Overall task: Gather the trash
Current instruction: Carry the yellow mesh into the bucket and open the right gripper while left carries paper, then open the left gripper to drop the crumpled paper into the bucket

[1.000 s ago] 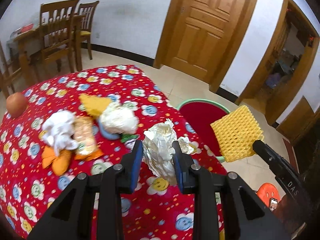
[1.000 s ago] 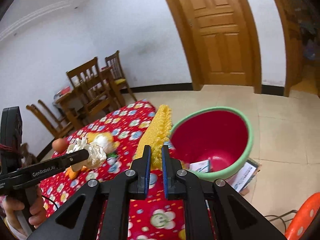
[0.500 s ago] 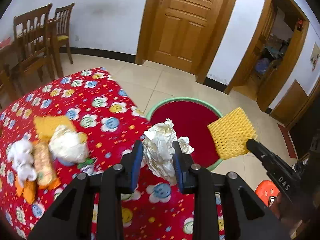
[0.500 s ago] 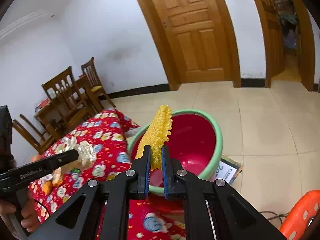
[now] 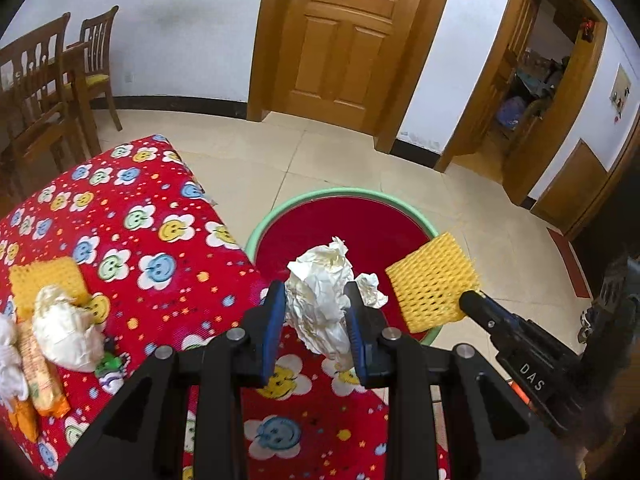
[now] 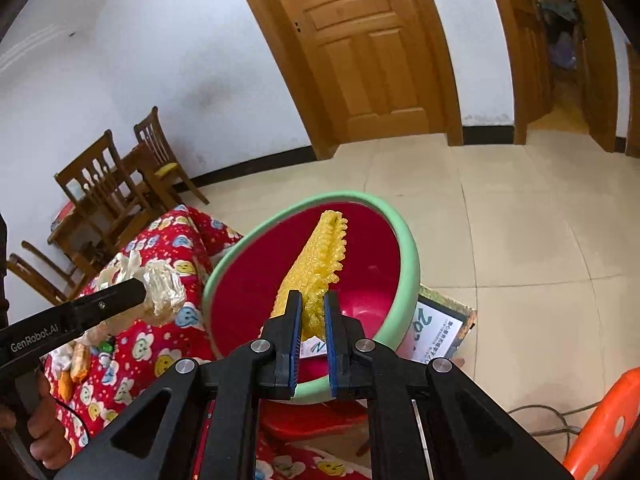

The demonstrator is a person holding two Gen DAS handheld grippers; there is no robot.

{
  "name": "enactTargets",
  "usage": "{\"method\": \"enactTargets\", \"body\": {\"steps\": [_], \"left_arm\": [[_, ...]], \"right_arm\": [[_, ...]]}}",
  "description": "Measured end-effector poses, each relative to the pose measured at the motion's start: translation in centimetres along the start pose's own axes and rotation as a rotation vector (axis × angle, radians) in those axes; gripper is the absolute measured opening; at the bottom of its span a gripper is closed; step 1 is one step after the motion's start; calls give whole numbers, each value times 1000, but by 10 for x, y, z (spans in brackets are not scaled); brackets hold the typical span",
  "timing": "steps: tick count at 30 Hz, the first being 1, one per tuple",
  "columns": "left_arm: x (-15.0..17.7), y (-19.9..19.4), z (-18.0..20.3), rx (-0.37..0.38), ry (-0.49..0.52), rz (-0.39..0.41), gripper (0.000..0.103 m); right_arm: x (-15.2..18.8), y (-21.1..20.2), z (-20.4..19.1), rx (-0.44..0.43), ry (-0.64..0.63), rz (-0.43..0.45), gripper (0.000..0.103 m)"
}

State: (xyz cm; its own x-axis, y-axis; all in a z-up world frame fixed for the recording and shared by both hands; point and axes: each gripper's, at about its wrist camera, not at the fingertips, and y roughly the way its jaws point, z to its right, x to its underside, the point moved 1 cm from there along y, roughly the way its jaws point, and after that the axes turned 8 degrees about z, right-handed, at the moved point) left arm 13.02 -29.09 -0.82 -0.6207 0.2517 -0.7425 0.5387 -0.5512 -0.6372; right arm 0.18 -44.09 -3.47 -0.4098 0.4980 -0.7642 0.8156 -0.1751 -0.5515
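My left tongs clamp crumpled paper; right tongs clamp yellow foam net, both above red basin.

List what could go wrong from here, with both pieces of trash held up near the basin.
1. The crumpled paper in the left hand-held gripper hangs at the tablecloth edge, short of the red basin; released now, it may miss.
2. The light yellow foam net could drift past the rim.
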Motion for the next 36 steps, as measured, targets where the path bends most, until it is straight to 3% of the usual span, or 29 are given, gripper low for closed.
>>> {"method": "enactTargets", "body": {"steps": [8,11,21,25,36], "left_arm": [[2,18,4,2,7,-23,30],[3,22,4,3,6,-32,30],[6,34,8,5,21,-52,30],[7,33,9,-8,18,-55,48],[7,23,6,-12,9,-43,58]], "right_arm": [[1,8,9,8,22,-20,18],[1,8,12,9,38,-20,27],[0,0,16,14,61,-12,28],[0,-3,15,13,64,-7,27],[-1,-9,15,3,68,2,28]]}}
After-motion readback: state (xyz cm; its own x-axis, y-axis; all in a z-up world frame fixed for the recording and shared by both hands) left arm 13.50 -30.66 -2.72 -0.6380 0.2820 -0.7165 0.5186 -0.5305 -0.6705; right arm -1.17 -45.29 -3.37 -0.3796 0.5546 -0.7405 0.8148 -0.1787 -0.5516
